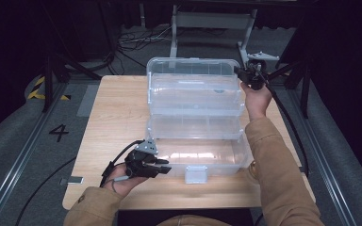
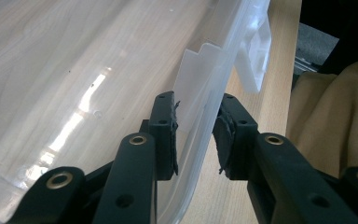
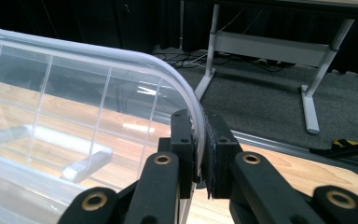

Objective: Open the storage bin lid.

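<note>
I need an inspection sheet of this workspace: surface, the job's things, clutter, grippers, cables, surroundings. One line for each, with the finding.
Surface: wooden table, light top.
Job's things: clear plastic box with fold-out trays, open; lid upright at the far side; white latch at the near wall.
Clutter: nothing seen on the table.
Grippers: left gripper straddles the box's near wall with a gap at the fingers; right gripper shut on the lid's rim.
Cables: one trails from each gripper; more lie on the floor behind the table.
Surroundings: grey floor, a "4" mark, yellow-black tape, grey table legs behind.
</note>
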{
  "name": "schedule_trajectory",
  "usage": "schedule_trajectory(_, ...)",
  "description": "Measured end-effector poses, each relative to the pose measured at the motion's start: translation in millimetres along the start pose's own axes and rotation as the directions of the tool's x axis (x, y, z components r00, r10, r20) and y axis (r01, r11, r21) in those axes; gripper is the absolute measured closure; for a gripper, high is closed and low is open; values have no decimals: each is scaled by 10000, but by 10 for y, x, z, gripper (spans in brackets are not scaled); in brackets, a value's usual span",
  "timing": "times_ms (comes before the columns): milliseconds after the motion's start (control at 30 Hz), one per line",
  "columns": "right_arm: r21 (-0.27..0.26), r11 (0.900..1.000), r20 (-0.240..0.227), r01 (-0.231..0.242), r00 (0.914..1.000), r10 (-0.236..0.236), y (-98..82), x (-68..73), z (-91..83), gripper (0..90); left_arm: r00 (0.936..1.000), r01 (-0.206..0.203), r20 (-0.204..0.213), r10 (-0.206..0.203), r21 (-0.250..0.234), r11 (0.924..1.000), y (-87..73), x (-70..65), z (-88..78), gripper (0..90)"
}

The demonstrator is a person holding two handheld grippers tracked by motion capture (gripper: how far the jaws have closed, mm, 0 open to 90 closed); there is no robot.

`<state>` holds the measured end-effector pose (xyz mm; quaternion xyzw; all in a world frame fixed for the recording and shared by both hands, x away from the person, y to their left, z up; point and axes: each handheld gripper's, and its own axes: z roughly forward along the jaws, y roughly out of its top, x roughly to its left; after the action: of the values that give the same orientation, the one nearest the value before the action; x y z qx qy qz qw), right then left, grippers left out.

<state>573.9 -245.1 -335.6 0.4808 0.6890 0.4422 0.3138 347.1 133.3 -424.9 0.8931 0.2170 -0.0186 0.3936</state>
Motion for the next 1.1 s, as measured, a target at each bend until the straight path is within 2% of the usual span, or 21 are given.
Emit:
schedule_trajectory(733, 399, 9991, -423, -129, 9990, 146, -53, -100, 209, 837, 9999, 98, -71, -98, -20, 10000, -4, -10, 0, 702)
schedule_trajectory(1100, 765, 9963, -605, -381, 9973, 428, -108, -155, 345, 834, 9999, 90, -137, -92, -88, 9999, -10, -22, 4, 696)
